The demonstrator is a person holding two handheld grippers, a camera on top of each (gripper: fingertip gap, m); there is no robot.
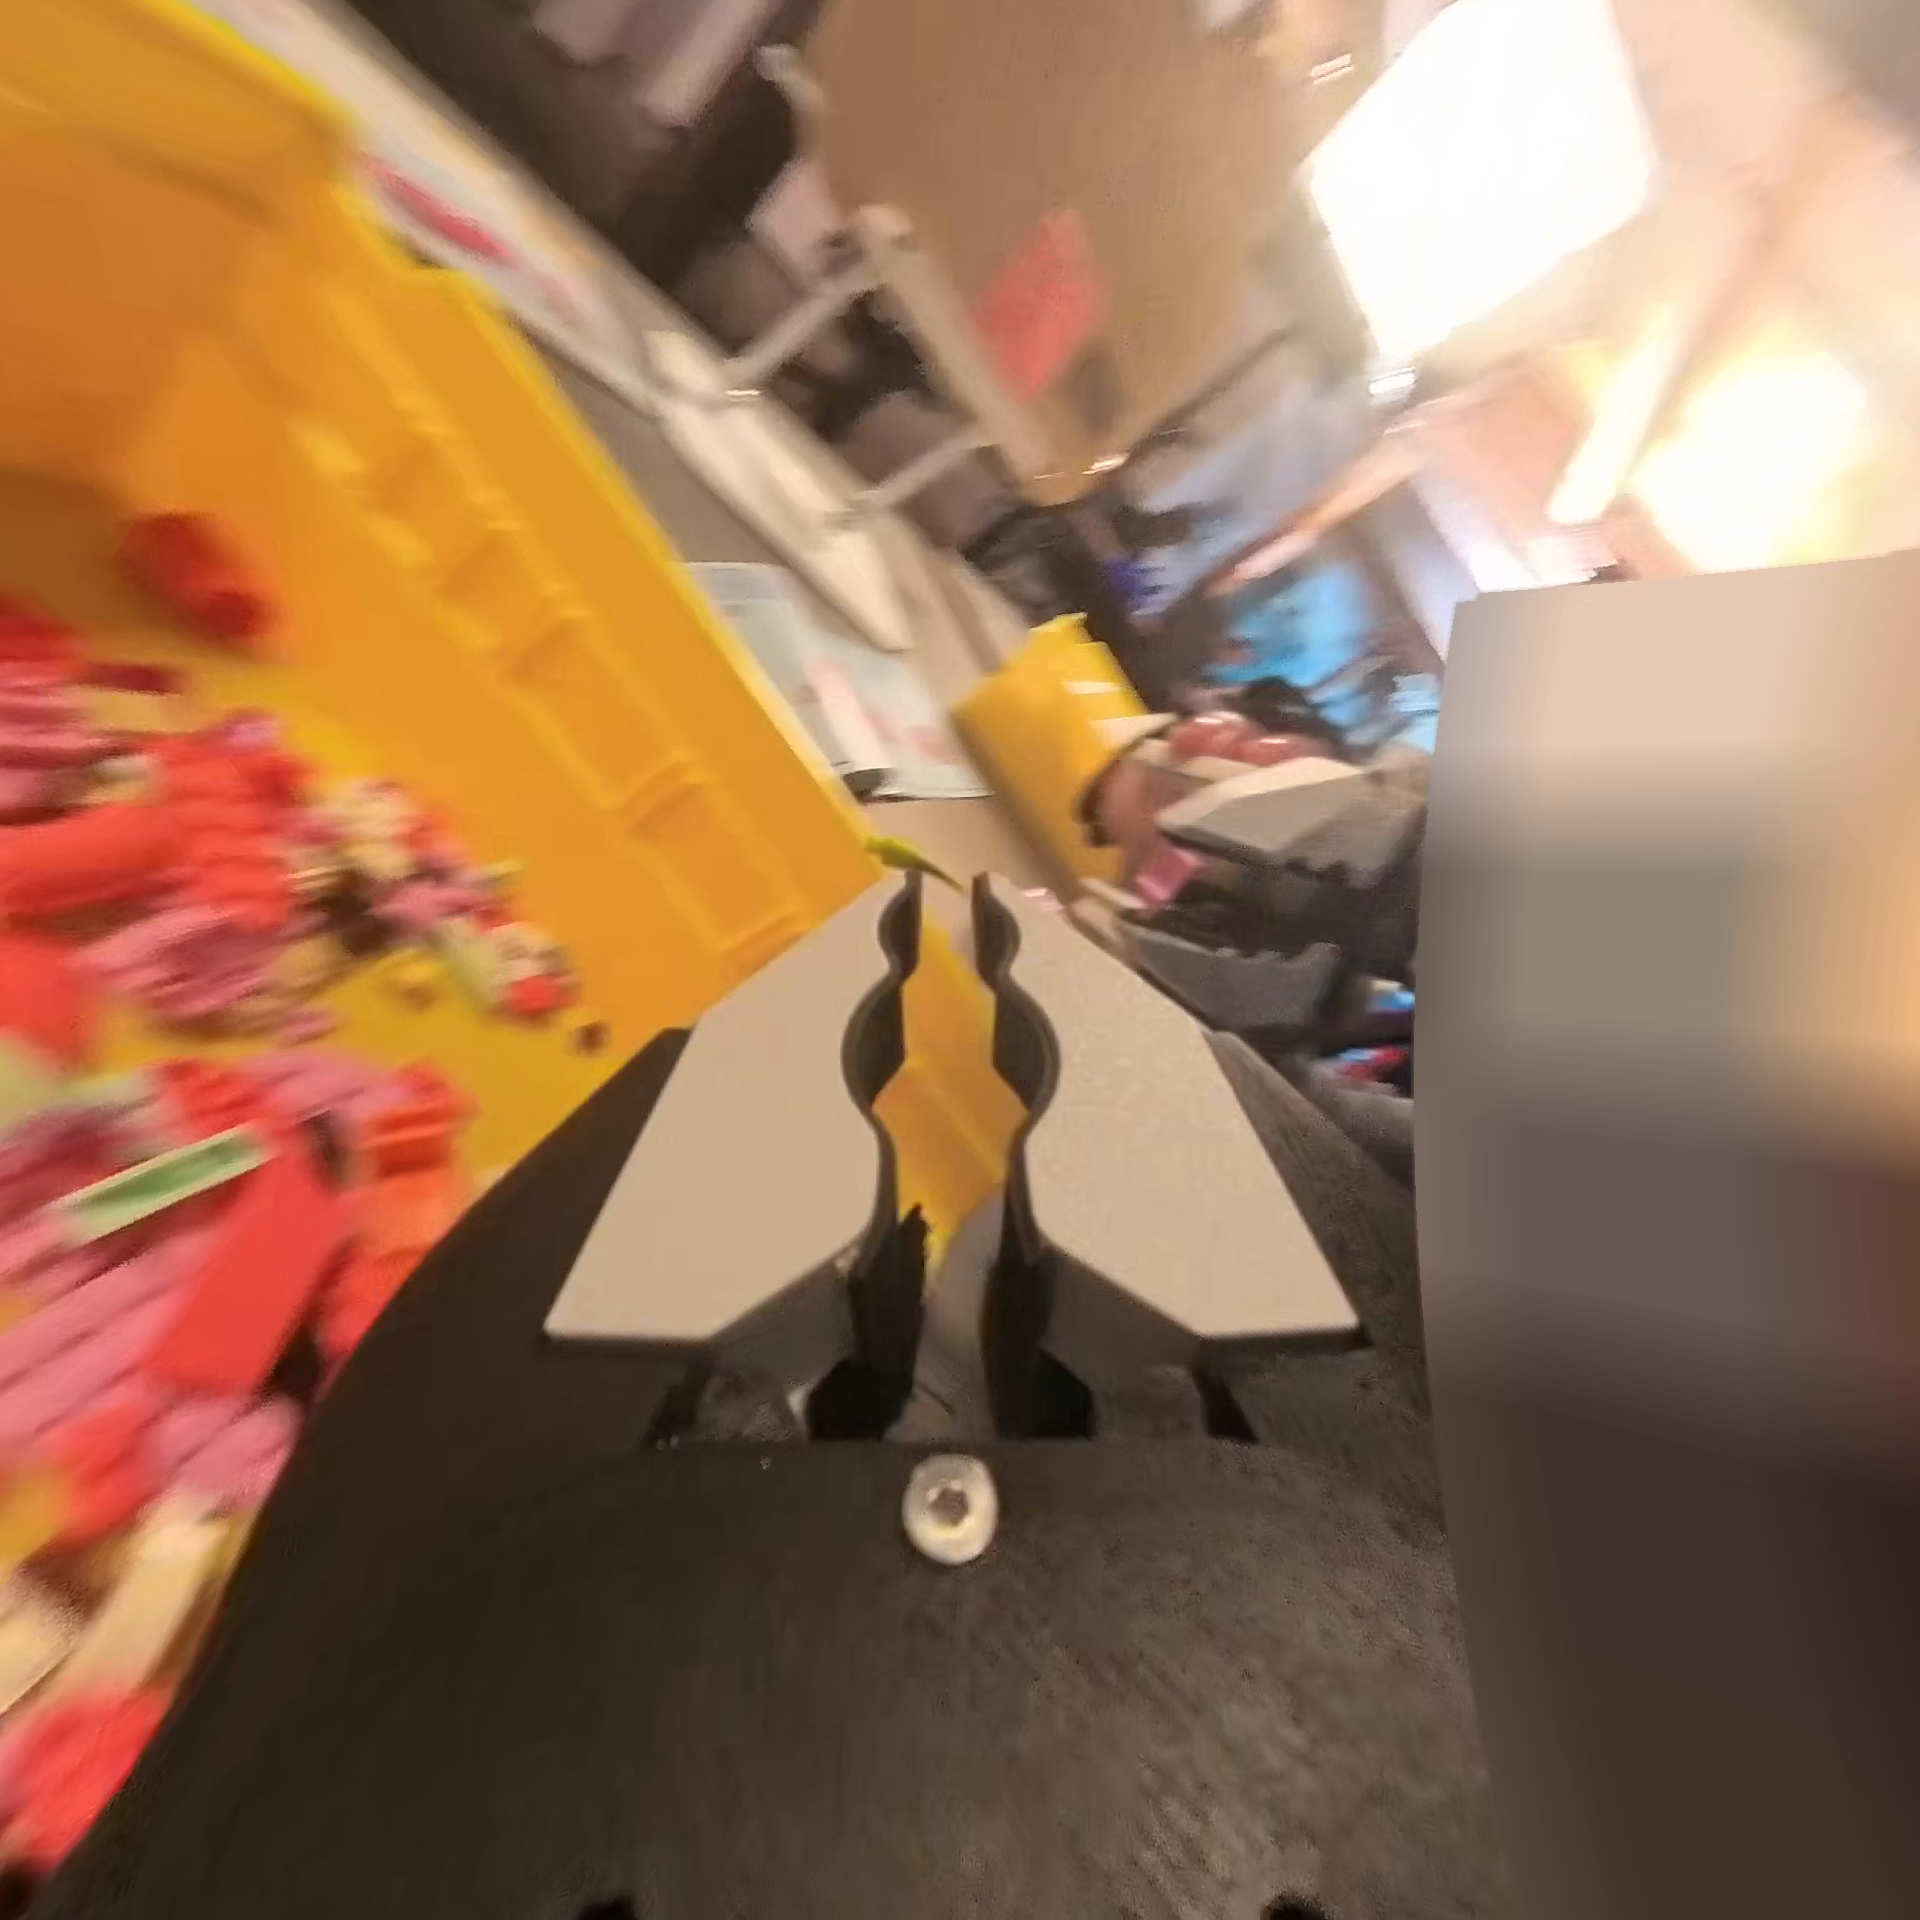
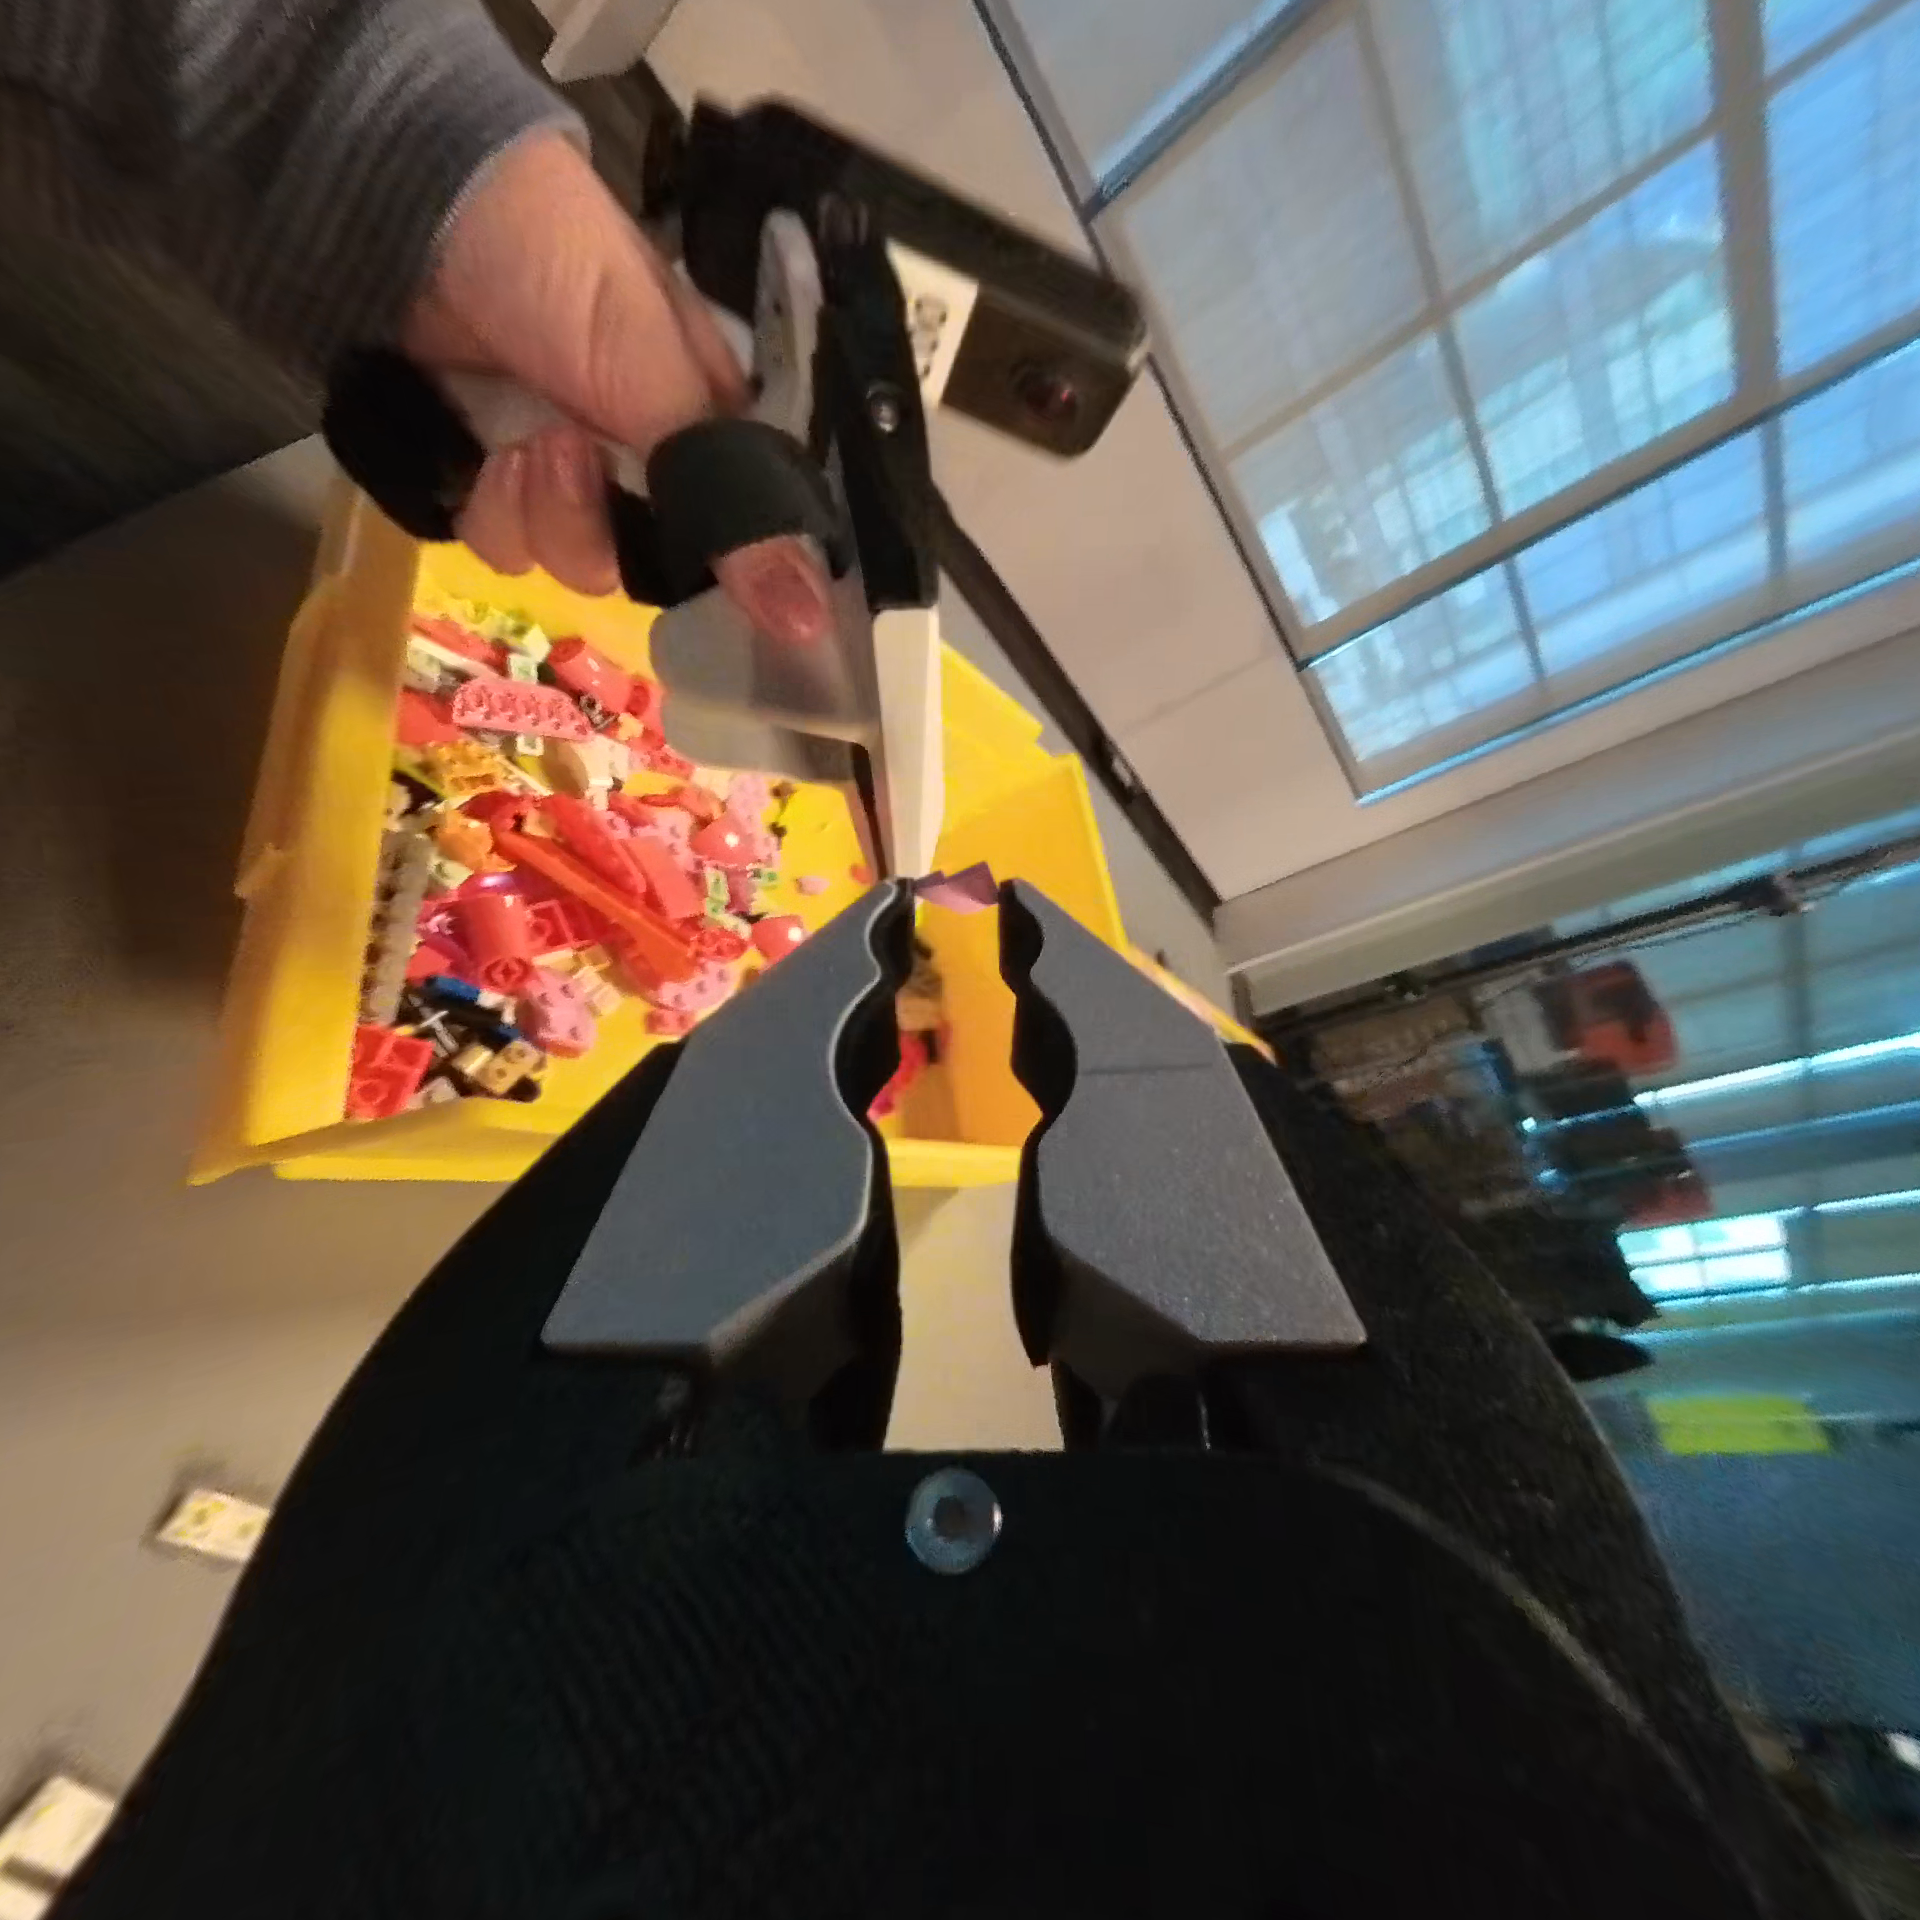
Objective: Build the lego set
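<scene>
Item: right gripper (image 2: 956,894), fingers narrowly parted and grasping a small purple piece (image 2: 966,888) by its ends at the very tips, in the air above the near right corner of a yellow bin (image 2: 301,935). Item: left gripper (image 1: 945,883), held by a hand (image 2: 582,343) and reaching in from the far side, its tips meeting the left end of the purple piece; a thin green piece (image 1: 909,854) lies across its tips, and whether the fingers clench it cannot be told through the blur. Item: bin contents, a heap of red, pink and orange bricks (image 2: 551,862), mostly at the left. Item: grey surface (image 2: 125,1039) under the bin. Hazards, as judged: both pieces sit at the extreme fingertips with little pad behind them, so a slight twist or push between the two grippers could pivot either one out; a dropped piece would land among the bricks, where it is hard to find, or bounce off the rim onto the surface; the blur suggests quick motion, which makes close alignment of the tips harder
</scene>
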